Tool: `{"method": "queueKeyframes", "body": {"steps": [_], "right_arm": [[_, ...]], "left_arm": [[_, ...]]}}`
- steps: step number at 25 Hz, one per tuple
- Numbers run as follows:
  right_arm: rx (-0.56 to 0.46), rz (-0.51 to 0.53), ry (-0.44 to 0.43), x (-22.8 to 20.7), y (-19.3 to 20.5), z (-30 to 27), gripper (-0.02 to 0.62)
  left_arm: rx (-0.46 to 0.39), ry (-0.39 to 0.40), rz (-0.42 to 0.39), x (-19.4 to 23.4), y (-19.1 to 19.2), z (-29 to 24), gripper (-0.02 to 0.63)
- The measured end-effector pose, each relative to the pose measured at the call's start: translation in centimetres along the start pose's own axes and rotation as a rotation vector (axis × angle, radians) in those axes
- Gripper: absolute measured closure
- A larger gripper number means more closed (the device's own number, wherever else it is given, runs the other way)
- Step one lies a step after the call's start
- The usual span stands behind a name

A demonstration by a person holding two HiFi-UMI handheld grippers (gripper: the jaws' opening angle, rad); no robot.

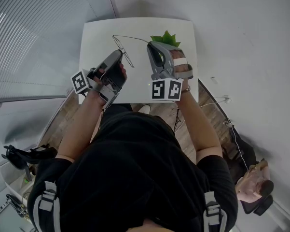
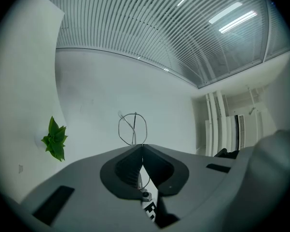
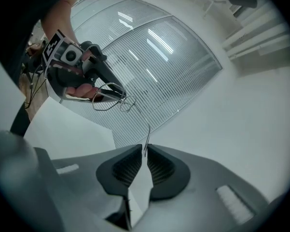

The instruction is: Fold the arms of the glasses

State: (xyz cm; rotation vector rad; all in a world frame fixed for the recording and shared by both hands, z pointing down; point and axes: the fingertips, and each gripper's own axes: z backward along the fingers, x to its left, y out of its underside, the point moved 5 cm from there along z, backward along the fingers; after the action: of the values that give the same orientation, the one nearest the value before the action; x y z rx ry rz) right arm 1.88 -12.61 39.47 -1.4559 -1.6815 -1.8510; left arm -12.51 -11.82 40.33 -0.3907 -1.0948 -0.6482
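Person's black-shirted torso fills the foreground. Above the white table, the left gripper is clamped on the rim of the wire glasses. The right gripper, jaws narrow, pinches one arm's tip. It partly hides a green plant at the table's far edge.
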Motion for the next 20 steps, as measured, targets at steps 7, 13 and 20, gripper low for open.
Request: {"method": "queueKeyframes", "body": {"steps": [7,13,20], "right_arm": [[-0.020,0.004,-0.010,0.6,-0.9,0.3,0.552],[-0.027,0.014,-0.015,0.9,-1.3,0.5,0.552],[-0.037,0.029,-0.024,1.1,-1.7,0.5,0.554]], "left_arm": [[-0.013,-0.007,-0.004,0.1,-0.5,0.2,0.595],[-0.021,-0.012,-0.007,0.1,-0.8,0.3,0.595],[-0.029,-0.018,-0.009,0.1,-1.0,0.3,0.595]]}}
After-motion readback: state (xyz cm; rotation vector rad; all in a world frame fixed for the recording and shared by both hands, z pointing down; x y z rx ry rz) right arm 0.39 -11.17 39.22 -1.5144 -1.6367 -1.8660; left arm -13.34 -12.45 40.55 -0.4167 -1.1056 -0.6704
